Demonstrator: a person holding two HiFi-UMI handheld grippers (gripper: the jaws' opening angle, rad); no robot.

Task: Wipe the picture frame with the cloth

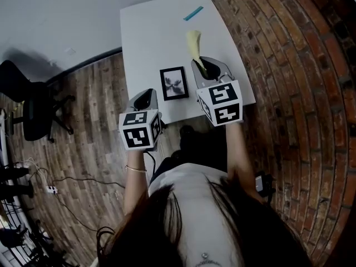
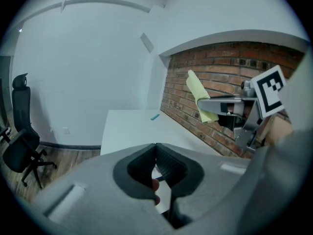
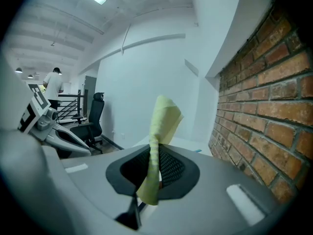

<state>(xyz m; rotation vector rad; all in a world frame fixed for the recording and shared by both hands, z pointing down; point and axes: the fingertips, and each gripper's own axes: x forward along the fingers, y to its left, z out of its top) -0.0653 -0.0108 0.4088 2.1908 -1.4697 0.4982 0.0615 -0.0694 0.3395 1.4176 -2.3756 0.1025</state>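
Note:
A black picture frame (image 1: 174, 83) with a dark flower print lies flat near the front of the white table (image 1: 150, 32). My right gripper (image 1: 202, 67) hovers just right of the frame, shut on a yellow cloth (image 1: 193, 44) that sticks out ahead of its jaws; the cloth (image 3: 159, 141) runs pinched between the pads in the right gripper view. My left gripper (image 1: 144, 99) is shut with nothing in it, above the table's front left edge, left of and nearer than the frame. From the left gripper view the right gripper (image 2: 230, 106) and the cloth (image 2: 199, 97) show at the right.
A small teal strip (image 1: 193, 13) lies at the table's far end. A brick wall (image 1: 289, 65) runs along the right side. A black office chair (image 1: 30, 104) stands on the wood floor at left, with cables beyond it. A person stands far off in the right gripper view.

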